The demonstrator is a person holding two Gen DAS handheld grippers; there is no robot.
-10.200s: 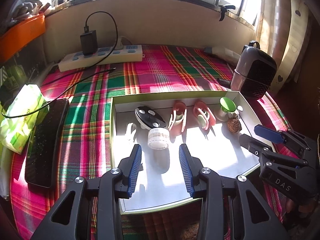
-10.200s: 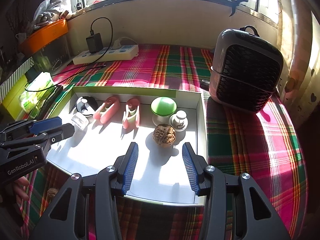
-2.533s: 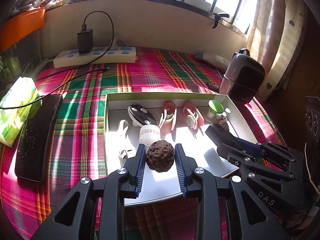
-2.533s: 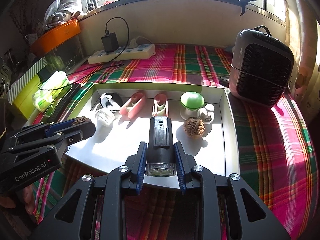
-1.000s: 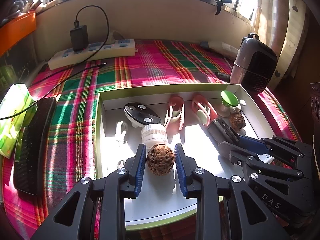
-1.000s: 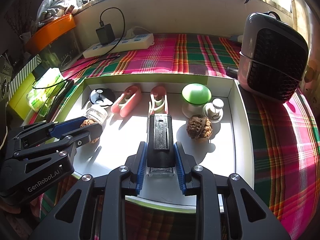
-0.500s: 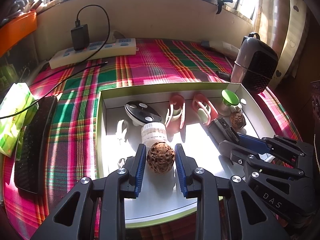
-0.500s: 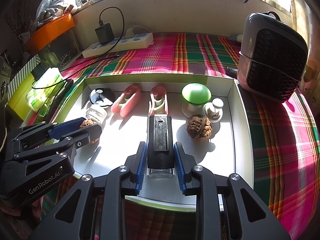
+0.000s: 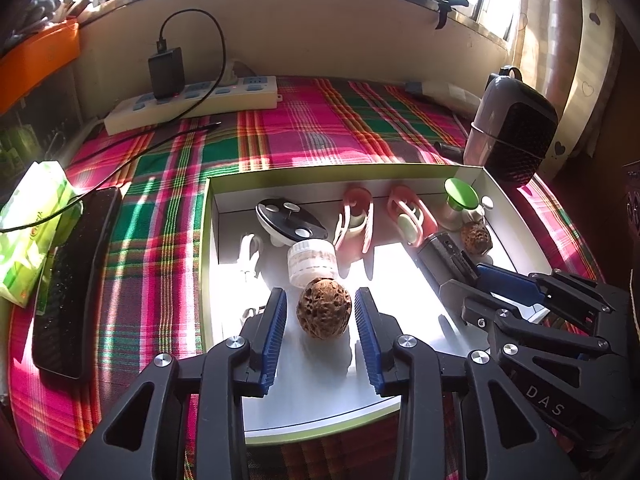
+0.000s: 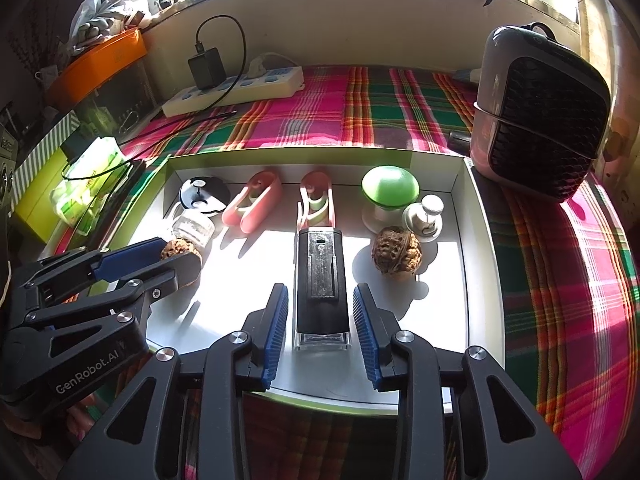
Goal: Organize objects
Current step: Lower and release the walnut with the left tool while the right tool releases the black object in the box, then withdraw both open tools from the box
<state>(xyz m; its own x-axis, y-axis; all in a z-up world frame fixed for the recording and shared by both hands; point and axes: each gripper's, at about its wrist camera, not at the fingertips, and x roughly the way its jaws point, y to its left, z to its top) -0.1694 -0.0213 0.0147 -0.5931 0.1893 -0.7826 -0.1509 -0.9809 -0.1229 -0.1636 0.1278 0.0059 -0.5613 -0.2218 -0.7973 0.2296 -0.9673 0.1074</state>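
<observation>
A shallow white tray (image 9: 516, 216) with a green rim sits on a worktop covered by a pink, green and red plaid cloth (image 9: 304, 132).

The left tool (image 9: 320, 312) points down into the near left part of the tray. Its jaws have just been opening, and its blue pads now stand slightly apart from a rough brown walnut (image 9: 324, 312) that rests on the tray floor between them. Just behind this walnut lies a small white jar (image 9: 312, 258).

The right tool (image 10: 320, 312) points down into the near middle of the tray. Its jaws have also just been opening, and a black rectangular lighter (image 10: 320, 280) with a clear base lies lengthwise on the tray floor between the pads, with a thin gap on each side.

Along the tray's far wall sit a black oval piece (image 10: 204, 196), 2 pink clips (image 10: 252, 204), a green-domed object (image 10: 390, 188) and a small white knob (image 10: 424, 214). A 2nd walnut (image 10: 396, 255) lies right of the lighter.

Behind the tray lie a white power strip (image 9: 192, 100) and a dark heater (image 10: 544, 116).
</observation>
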